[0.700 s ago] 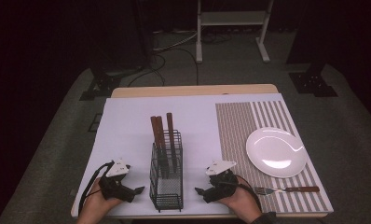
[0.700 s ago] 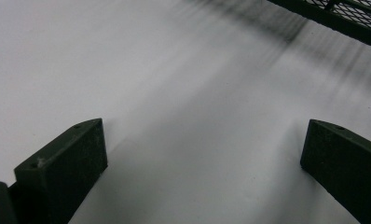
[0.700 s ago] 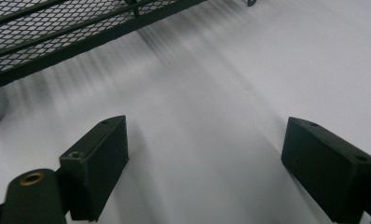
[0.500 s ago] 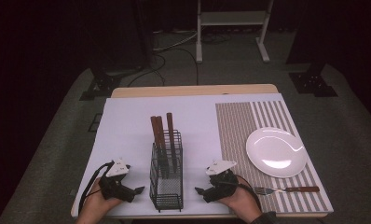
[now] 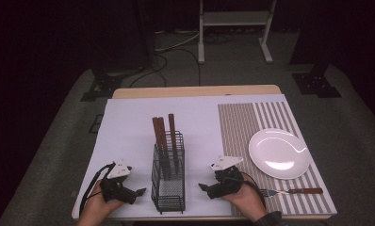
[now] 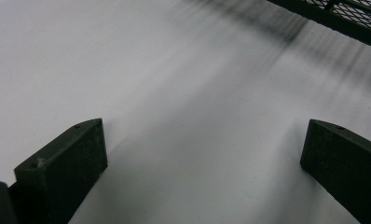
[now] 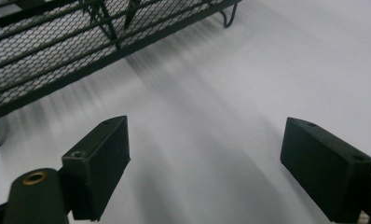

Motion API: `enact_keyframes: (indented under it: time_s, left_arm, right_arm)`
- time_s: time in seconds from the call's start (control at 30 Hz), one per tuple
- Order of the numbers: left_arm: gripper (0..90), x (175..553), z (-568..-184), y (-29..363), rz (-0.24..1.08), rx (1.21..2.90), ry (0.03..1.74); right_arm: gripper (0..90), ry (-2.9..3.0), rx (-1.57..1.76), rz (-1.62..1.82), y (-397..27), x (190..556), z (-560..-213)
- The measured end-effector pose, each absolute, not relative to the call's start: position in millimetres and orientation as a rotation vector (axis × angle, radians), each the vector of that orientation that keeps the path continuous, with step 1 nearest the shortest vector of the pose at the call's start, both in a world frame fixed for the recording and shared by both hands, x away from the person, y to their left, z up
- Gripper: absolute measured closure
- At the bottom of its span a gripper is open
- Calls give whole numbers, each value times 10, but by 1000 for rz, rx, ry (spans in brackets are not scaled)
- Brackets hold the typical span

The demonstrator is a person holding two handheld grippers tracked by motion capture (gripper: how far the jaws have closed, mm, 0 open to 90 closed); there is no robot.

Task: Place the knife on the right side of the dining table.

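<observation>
— Wire caddy [image 5: 168, 181], is that what they're after? No one's said.

— That's my guess. It stands between the two sets of fingers, just beyond the tips of each, touching neither. Start with the big things, though: the white sheet [image 5: 129, 122] runs under both grippers, and the striped mat [image 5: 237, 127] lies outboard of the right gripper [image 5: 203, 187], behind its fingers.

— And the fingers themselves?

— Spread wide on both. The left gripper [image 5: 137, 192] has only bare sheet between its fingers [image 6: 67, 158], and so does the right. Both are empty, low over the sheet and pointing inward at the caddy.

— How would it handle?

— Light and stiff, I'd judge: thin black wire and mesh, tall for its base. Those three wooden handles [image 5: 161, 129] stick well up out of it, so it may be top-heavy. Nipping one wire could let it swing. I'd take the top rim, or press on opposite walls, one gripper each side.

— The plate [image 5: 279, 153]?

— White and glossy, on the mat, well out past the back of the right fingers. It looks slippery and breakable.

— Smallest?

— A fork [image 5: 291, 191] with a wooden handle, lying flat on the mat just behind the right hand.
</observation>
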State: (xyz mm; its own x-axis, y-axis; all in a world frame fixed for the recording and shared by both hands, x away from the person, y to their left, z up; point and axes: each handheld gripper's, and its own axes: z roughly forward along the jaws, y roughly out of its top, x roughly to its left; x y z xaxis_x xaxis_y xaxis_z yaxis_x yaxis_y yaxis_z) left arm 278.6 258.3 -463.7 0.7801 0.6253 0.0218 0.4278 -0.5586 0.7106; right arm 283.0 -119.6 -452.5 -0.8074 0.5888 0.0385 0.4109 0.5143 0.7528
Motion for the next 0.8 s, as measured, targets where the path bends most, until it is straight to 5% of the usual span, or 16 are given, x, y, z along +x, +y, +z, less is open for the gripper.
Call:
enact_keyframes:
  time_s: [0.8]
  left_arm:
    - [0,2785,-4638,2581,351,2246,782]
  right_arm:
    - [146,2443,869,1292,-1227,3125,-4092]
